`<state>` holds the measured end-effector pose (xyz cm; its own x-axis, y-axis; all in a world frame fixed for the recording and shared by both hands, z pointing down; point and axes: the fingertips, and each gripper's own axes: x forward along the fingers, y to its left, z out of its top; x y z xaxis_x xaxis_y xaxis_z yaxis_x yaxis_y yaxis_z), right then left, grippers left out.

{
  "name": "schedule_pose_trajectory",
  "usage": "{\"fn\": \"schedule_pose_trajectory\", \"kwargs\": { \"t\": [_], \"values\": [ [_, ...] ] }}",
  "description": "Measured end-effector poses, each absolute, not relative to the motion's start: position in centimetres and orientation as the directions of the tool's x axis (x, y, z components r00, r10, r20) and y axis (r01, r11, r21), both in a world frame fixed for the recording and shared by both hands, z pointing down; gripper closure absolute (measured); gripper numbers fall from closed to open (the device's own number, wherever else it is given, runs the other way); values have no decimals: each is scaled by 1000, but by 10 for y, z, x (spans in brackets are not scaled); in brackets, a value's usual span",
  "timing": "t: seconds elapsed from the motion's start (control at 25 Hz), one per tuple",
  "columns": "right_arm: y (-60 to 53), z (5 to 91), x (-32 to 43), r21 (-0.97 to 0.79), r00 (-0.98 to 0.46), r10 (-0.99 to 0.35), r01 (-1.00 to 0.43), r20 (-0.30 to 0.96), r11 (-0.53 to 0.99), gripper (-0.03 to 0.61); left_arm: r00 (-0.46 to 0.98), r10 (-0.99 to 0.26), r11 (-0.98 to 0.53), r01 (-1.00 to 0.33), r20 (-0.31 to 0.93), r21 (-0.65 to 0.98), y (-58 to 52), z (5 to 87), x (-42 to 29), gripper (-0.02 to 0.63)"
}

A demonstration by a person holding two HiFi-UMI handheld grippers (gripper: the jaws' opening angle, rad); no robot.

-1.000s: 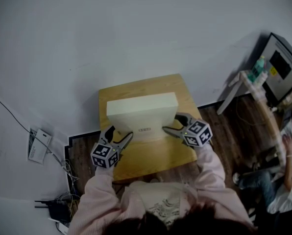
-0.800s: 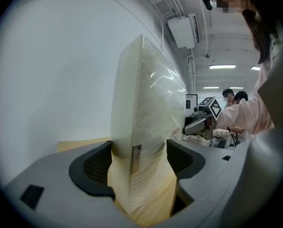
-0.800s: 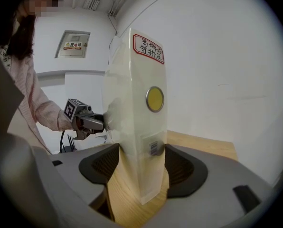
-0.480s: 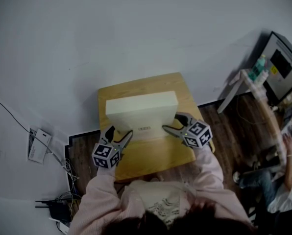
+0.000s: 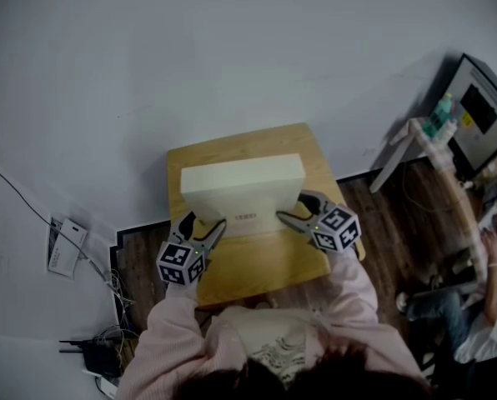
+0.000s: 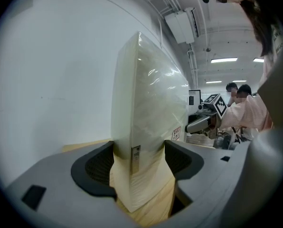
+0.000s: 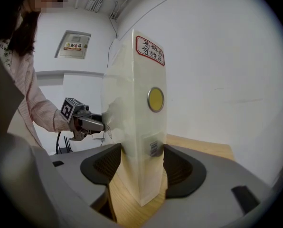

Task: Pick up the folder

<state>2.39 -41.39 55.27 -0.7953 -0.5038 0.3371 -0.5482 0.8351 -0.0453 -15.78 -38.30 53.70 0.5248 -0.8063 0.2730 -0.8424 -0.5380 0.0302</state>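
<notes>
A thick cream box folder stands upright on the small wooden table, its broad face toward me. My left gripper straddles its lower left end. In the left gripper view the folder fills the gap of that gripper, and both pads lie against its faces. My right gripper holds the lower right end. Its jaws are closing, and in the right gripper view the folder sits between them with both pads touching its sides. The folder's foot rests on the table.
A white wall rises just behind the table. On the floor at the left lie papers and a tangle of cables. A desk with a monitor and a seated person are at the right.
</notes>
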Motion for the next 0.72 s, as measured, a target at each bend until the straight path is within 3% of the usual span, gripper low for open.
{"fn": "schedule_pose_trajectory", "kwargs": {
  "t": [0.72],
  "values": [
    [-416, 516, 21, -48, -806, -546, -569, 228, 821, 295, 518, -830, -529, -849, 207, 3, -386, 498, -162, 275]
  ]
}}
